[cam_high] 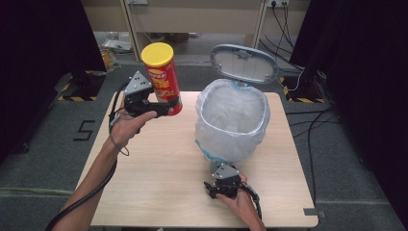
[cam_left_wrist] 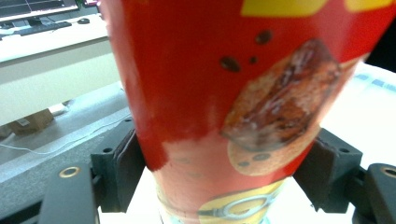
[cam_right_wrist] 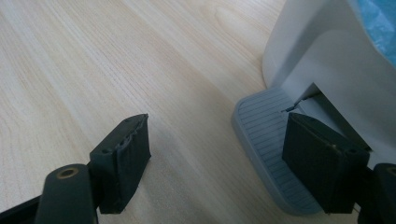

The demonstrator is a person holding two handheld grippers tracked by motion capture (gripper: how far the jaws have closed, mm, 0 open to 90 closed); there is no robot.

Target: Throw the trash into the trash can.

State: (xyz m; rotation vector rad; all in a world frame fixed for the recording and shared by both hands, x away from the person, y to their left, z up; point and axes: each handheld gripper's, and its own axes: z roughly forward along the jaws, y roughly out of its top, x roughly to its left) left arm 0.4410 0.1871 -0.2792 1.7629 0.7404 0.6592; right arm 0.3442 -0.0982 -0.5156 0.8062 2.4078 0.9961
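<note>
Your left gripper (cam_high: 166, 107) is pinching the can (cam_high: 162, 77) near its base, jaws pressed on both sides; can is upright w/ a slight tilt, yellow lid up, held above the desk's (cam_high: 159, 178) far-left corner, left of the bin (cam_high: 232, 120) and apart from it. Bin's lid (cam_high: 243, 62) stands open, white bag lining the rim. Your right gripper (cam_right_wrist: 217, 154) sits low at the bin's near side, jaws spread w/ nothing between them, one jaw over the grey pedal (cam_right_wrist: 266, 140); can't tell if it touches.
</note>
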